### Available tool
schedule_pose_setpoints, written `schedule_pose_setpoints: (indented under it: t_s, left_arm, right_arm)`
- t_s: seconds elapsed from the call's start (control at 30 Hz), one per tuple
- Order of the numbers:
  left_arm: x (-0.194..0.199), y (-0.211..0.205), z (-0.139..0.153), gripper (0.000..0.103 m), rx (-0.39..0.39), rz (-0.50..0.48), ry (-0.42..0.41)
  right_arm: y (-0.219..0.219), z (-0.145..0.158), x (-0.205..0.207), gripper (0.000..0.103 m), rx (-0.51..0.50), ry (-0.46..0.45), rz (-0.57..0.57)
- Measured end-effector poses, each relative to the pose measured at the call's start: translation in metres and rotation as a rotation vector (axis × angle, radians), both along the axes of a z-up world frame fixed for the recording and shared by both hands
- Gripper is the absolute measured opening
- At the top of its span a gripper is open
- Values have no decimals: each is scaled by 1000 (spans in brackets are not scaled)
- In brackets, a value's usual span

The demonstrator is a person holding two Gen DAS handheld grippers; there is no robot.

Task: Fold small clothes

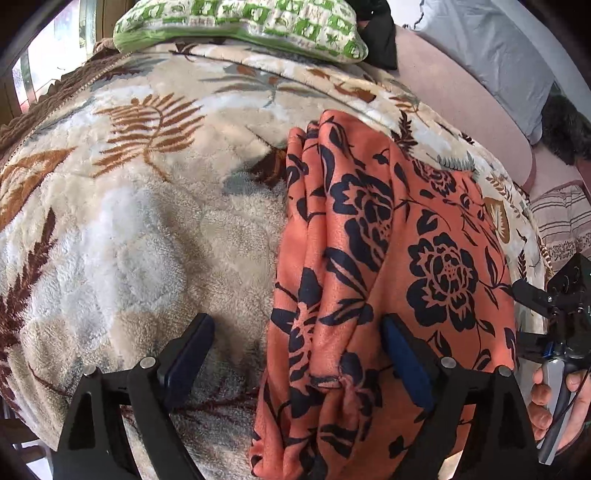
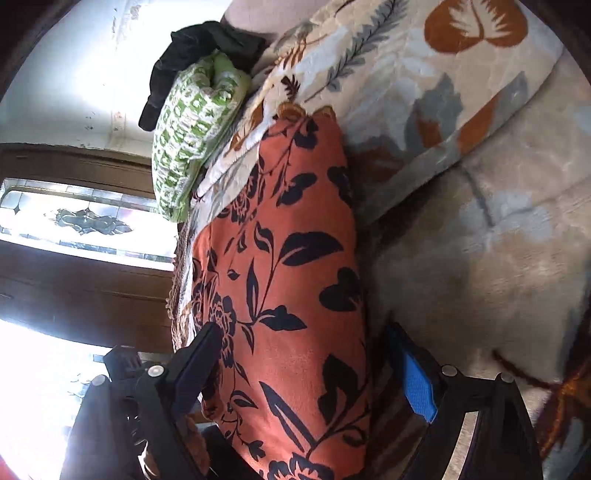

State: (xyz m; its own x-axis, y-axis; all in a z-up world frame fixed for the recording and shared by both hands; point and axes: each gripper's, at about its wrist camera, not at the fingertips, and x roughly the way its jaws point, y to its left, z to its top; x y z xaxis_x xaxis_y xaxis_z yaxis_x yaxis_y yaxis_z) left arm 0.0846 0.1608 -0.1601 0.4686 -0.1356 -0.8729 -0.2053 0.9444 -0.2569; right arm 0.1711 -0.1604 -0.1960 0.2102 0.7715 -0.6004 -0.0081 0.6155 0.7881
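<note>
A: Where is the cloth to fold?

B: The orange garment (image 1: 373, 266) with the dark blue flower print lies on the fleece blanket (image 1: 140, 206), which is cream with brown fern leaves. In the left wrist view it is a long folded bundle, running from the bottom edge up to the middle, with several soft ridges along its left side.

A: And the left gripper (image 1: 295, 354)?

B: Its jaws stand wide apart. The left finger is over the bare blanket, and the right finger is over the orange garment (I cannot tell if the pad touches the fabric). The edge of the garment lies between the 2 fingers, but they do not squeeze it.

A: Does the right gripper (image 2: 310, 373) hold something?

B: No, it is also spread wide. In the right wrist view the garment passes between its 2 fingers, the dark pad on one side and the blue pad on the other, and neither pad presses on it. This view is rolled sideways.

A: Can you see the person?

B: Only a hand (image 1: 554, 402) at the right edge of the left wrist view, around the handle of the other gripper.

A: What else is there?

B: A green and white pillow (image 1: 240, 26) at the far end of the blanket, with a black cloth (image 2: 199, 55) beside it, and a window with patterned glass (image 2: 85, 221) behind them.
</note>
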Motion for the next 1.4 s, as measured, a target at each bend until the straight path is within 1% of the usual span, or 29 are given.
schedule_pose_setpoints:
  t_s: [0.1,0.17,0.23,0.3,0.33,0.4,0.5,0.57,0.63,0.67,0.7,0.77,0.8,0.83,0.87,0.9,0.93,0.97,1.0,1.03,1.07,1.1,1.17,1.2,1.23,1.27,1.3,1.37,1.4]
  left_arm:
    - [-7,-2,16,93,42,22,-15]
    - [-12,-5,31,92,68,20,-64]
    - [-17,-13,47,92,70,2,-119]
    - [-20,-29,54,92,66,-62,-157]
    - [-21,-39,55,92,82,-108,-174]
    - [-18,-58,45,92,162,-168,-171]
    - [-13,-67,7,92,185,-214,-42]
    - [-19,-66,2,95,202,-216,-85]
    - [-19,-62,0,95,179,-202,-72]
    - [-18,-60,-1,96,169,-199,-69]
    - [-18,-60,-2,96,171,-202,-67]
    - [-17,-59,-4,97,169,-201,-70]
    - [-17,-59,-4,97,166,-200,-71]
    - [-17,-59,-5,98,169,-204,-69]
    - [-16,-60,-5,98,174,-208,-69]
    - [-17,-60,-6,98,175,-210,-71]
    - [-17,-58,-6,98,168,-208,-73]
    - [-18,-58,-6,98,163,-208,-78]
    - [-18,-58,-7,98,164,-208,-84]
    - [-18,-58,-7,98,165,-206,-89]
    - [-19,-58,-7,98,165,-205,-94]
    - [-19,-58,-8,98,161,-206,-101]
    - [-24,-56,-9,99,151,-209,-116]
    - [-29,-55,-8,99,149,-210,-122]
    - [-32,-54,-7,99,150,-213,-125]
    - [-34,-52,-8,99,154,-212,-127]
    - [-36,-50,-9,99,150,-210,-130]
    - [-38,-46,-10,99,129,-203,-131]
    - [-38,-45,-10,99,122,-200,-128]
  right_arm:
    - [5,8,-8,91,-29,-64,-27]
    - [0,16,-15,91,-43,-105,-50]
    - [-10,18,-13,91,-16,-105,-80]
    - [-21,19,-4,91,35,-90,-115]
    - [-24,18,4,91,69,-77,-132]
    - [-28,15,24,91,123,-54,-158]
    - [-24,5,56,91,125,-46,-178]
    - [-17,-7,73,89,138,-3,-158]
    - [-5,-4,81,57,151,-15,-101]
    - [6,5,81,38,103,-37,-55]
    - [18,17,78,31,39,-78,-20]
    - [32,42,68,26,-45,-163,11]
    - [38,52,63,25,-139,-231,14]
    - [44,51,60,25,-264,-267,20]
    - [46,39,60,25,-347,-245,35]
    - [42,26,61,29,-355,-194,38]
    - [28,21,58,31,-286,-165,0]
    - [13,23,53,41,-194,-148,-58]
    - [-1,28,45,72,-119,-141,-102]
    - [-14,34,35,87,-70,-150,-150]
    - [-27,40,20,96,-36,-167,-210]
    - [-36,41,4,96,-1,-169,-234]
    - [-36,28,-19,95,57,-100,-162]
    - [-28,19,-25,94,38,-56,-140]
    - [-19,9,-31,92,14,-25,-109]
    - [-2,2,-32,61,2,-13,-56]
    - [13,1,-34,43,-45,-17,-9]
    - [34,25,-39,35,-143,-102,13]
    - [42,41,-45,35,-209,-159,26]
